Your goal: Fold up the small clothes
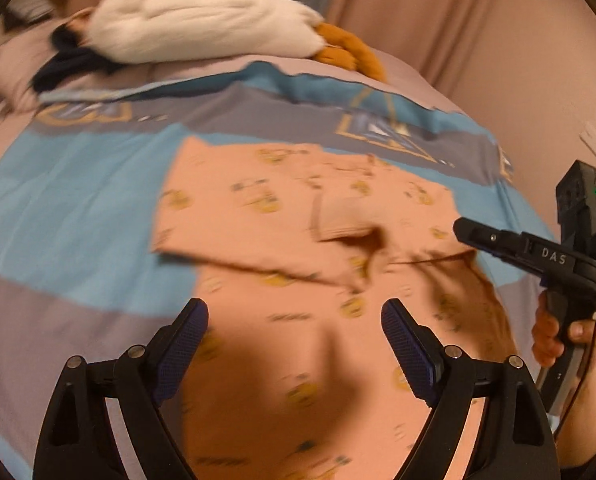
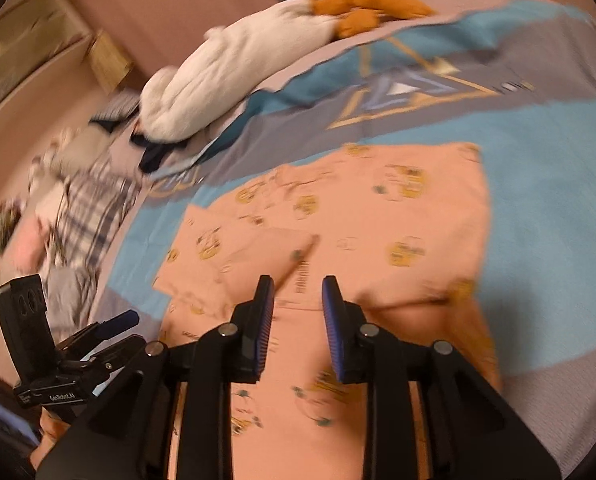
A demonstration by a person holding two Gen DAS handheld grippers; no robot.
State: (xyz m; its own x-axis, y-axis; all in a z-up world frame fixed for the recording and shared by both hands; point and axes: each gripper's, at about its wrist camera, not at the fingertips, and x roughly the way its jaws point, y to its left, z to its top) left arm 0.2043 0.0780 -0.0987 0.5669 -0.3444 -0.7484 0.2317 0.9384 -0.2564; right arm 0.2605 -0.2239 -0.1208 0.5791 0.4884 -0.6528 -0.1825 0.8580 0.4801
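A small peach garment (image 1: 298,240) with yellow cartoon prints lies on the blue and grey bedspread, its sleeves folded in over the body. It also shows in the right wrist view (image 2: 377,248). My left gripper (image 1: 294,312) hovers over the garment's near part, jaws wide open and empty. My right gripper (image 2: 298,284) is above the garment's near edge, jaws apart with a narrow gap and nothing between them. The right gripper also shows at the right of the left wrist view (image 1: 461,228), beside the garment. The left gripper appears at lower left in the right wrist view (image 2: 128,318).
A white and orange plush toy (image 1: 202,24) lies at the far side of the bed (image 1: 58,200). Dark clothes (image 1: 66,68) lie beside it. A plaid garment (image 2: 90,208) and other clothes lie at the left. Pink curtains (image 1: 457,20) hang behind.
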